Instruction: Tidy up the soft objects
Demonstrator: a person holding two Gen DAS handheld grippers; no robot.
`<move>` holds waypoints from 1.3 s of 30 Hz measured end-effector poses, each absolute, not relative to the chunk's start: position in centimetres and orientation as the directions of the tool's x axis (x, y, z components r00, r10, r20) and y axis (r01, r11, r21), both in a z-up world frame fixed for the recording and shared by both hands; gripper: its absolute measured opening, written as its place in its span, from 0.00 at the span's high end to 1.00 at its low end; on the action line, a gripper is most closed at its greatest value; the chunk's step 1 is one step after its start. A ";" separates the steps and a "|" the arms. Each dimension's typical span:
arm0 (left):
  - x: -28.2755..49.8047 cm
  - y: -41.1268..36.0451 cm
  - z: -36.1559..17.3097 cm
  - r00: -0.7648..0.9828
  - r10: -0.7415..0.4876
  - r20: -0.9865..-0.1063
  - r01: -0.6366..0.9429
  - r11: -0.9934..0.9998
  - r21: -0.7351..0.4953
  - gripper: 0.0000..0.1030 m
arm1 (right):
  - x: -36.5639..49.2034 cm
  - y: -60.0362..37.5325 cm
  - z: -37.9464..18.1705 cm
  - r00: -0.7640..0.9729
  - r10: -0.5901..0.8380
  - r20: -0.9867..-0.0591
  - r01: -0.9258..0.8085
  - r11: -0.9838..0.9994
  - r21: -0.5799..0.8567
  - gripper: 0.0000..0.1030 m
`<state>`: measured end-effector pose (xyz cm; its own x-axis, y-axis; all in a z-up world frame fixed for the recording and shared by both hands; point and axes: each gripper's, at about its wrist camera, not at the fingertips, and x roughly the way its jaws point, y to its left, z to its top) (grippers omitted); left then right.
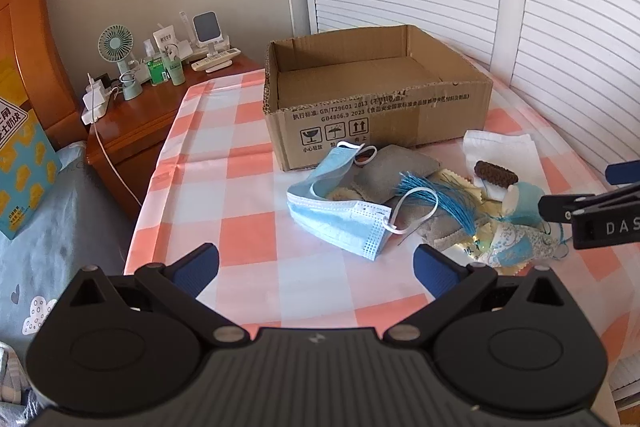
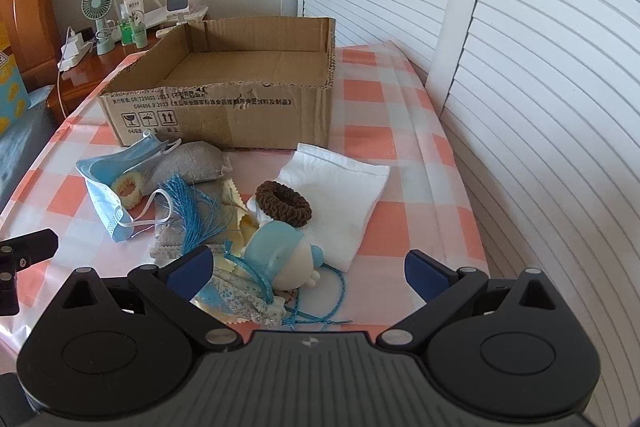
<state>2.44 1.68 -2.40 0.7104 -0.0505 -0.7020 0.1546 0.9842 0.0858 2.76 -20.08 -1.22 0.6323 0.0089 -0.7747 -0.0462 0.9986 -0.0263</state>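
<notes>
Cardboard box sits empty toward the bench's far edge; the masks, pouches, scrunchie and doll lie heaped before it. Left gripper and right gripper hover with fingers apart, holding nothing.

Matt corrugated cardboard box, glossy plastic checked tablecloth, polished wooden nightstand.

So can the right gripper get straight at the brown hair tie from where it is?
Probably yes. The brown hair tie lies on top of the white pouch, uncovered, ahead of the open right gripper. Only the doll sits nearer, slightly left, so approach from above.
</notes>
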 end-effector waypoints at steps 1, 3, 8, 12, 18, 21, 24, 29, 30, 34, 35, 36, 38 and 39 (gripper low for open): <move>2.6 1.7 -2.5 0.708 -0.056 -0.704 0.157 0.984 0.080 0.00 | 2.8 -19.8 -1.3 0.633 0.020 -0.774 -0.060 0.998 -0.024 0.00; 2.6 1.7 -2.6 0.707 -0.060 -0.705 0.159 0.984 0.077 0.00 | 3.0 -18.8 -1.5 0.632 0.032 -0.774 -0.089 0.996 -0.031 0.00; 2.7 1.9 -2.7 0.703 -0.065 -0.708 0.165 0.984 0.074 0.01 | 3.8 -16.7 -2.4 0.640 0.033 -0.768 -0.141 0.987 -0.075 0.00; 2.7 2.0 -2.8 0.700 -0.064 -0.712 0.165 0.984 0.073 0.00 | 4.2 -16.7 -3.5 0.612 0.023 -0.791 -0.137 0.988 -0.077 0.00; 2.7 2.0 -2.9 0.697 -0.064 -0.714 0.167 0.983 0.074 0.01 | 2.8 -18.4 -4.4 0.585 0.010 -0.811 -0.118 0.990 -0.073 0.00; 2.9 1.9 -3.1 0.695 -0.066 -0.716 0.172 0.982 0.076 0.00 | 2.1 -19.2 -5.0 0.569 -0.007 -0.822 -0.107 0.991 -0.083 0.00; 3.0 1.9 -3.3 0.692 -0.069 -0.718 0.180 0.981 0.079 0.00 | 1.6 -20.1 -5.9 0.545 -0.010 -0.838 -0.097 0.993 -0.074 0.00; 3.6 2.0 -4.0 0.687 -0.072 -0.723 0.184 0.980 0.077 0.00 | 1.0 -21.2 -6.9 0.532 0.015 -0.847 -0.086 0.996 -0.037 0.00; 3.8 2.0 -4.2 0.683 -0.072 -0.727 0.183 0.980 0.075 0.00 | 0.9 -21.2 -6.9 0.532 0.022 -0.846 -0.092 0.995 -0.032 0.00; 4.4 2.1 -4.6 0.693 -0.092 -0.715 0.206 0.976 0.074 0.00 | 0.7 -21.4 -6.9 0.539 0.043 -0.841 -0.118 0.993 -0.025 0.00; 4.7 2.0 -4.5 0.695 -0.096 -0.712 0.214 0.974 0.077 0.00 | 0.7 -21.5 -6.9 0.539 0.048 -0.841 -0.124 0.992 -0.023 0.00; 5.0 2.0 -4.5 0.695 -0.104 -0.712 0.222 0.972 0.074 0.00 | 0.7 -21.6 -6.9 0.539 0.052 -0.841 -0.128 0.992 -0.021 0.00; 5.7 2.2 -4.4 0.687 -0.123 -0.716 0.225 0.973 0.048 0.00 | 0.7 -21.6 -6.9 0.535 0.057 -0.843 -0.134 0.991 -0.019 0.00; 6.3 2.3 -4.3 0.686 -0.138 -0.714 0.228 0.973 0.031 0.00 | 0.7 -21.6 -6.8 0.535 0.057 -0.843 -0.136 0.990 -0.019 0.00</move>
<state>6.31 2.35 -4.35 0.6860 -0.1380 -0.7144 0.2276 0.9733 0.0306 0.66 -21.65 -6.82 0.5352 0.0575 -0.8428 -0.1363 0.9905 -0.0190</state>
